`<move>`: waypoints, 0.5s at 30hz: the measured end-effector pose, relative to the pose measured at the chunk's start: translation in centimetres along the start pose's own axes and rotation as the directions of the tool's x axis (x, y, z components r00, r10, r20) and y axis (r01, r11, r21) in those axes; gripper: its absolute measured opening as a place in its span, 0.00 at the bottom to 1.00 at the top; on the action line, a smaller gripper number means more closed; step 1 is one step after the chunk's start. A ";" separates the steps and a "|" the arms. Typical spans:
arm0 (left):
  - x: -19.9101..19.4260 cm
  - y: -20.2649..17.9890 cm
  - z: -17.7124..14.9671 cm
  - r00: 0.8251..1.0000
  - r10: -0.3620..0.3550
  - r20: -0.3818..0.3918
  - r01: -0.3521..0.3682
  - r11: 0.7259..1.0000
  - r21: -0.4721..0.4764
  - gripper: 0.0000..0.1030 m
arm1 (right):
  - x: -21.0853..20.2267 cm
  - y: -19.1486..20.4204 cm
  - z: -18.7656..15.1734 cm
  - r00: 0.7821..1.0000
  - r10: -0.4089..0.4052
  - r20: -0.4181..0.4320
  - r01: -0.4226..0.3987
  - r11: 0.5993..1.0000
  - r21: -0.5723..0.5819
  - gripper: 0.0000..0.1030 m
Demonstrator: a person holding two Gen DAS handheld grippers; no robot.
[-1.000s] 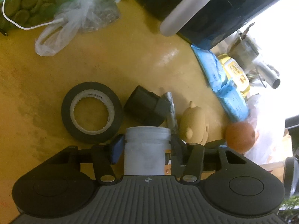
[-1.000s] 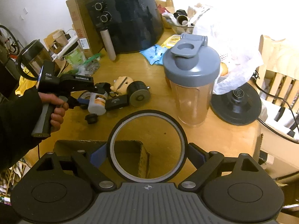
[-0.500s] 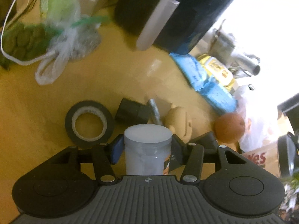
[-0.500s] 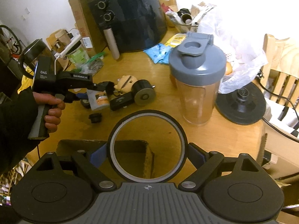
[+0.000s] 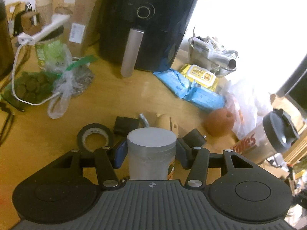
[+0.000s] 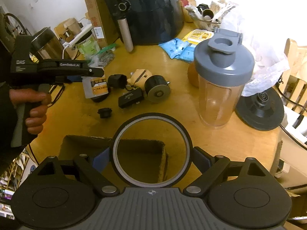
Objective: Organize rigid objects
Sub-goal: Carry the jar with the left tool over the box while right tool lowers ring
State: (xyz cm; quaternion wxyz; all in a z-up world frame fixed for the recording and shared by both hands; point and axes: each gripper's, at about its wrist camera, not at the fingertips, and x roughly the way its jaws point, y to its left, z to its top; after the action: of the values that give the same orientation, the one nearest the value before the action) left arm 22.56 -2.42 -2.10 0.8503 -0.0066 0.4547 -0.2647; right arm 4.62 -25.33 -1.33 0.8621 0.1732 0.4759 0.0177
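L gripper (image 5: 151,153) clamps one white jar (image 5: 151,149), upright, lifted over the table (image 5: 115,99). R gripper (image 6: 151,159) pinches one tape ring (image 6: 151,151), its hole facing the camera, directly above an open cardboard box (image 6: 80,143) — R is nearer the box. A second tape roll (image 5: 95,137) lies left of the jar, w/ one shaker bottle (image 6: 220,82) well apart.

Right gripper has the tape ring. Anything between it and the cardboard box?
Nothing visible. The right gripper holds the tape ring just above the open cardboard box, whose opening shows through the ring. Box interior is dark, so its contents can't be judged.
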 end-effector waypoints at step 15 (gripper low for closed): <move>-5.7 -0.4 -4.5 0.999 0.010 0.044 -0.012 0.999 0.034 0.51 | 0.4 2.4 -0.4 0.999 0.039 -0.029 -0.041 0.998 -0.048 0.89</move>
State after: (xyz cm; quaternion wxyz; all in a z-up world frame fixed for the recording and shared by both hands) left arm 16.34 0.86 -0.24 0.8616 0.0045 0.4313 -0.2676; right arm 4.82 -22.91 -1.12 0.8588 0.1613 0.4839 0.0490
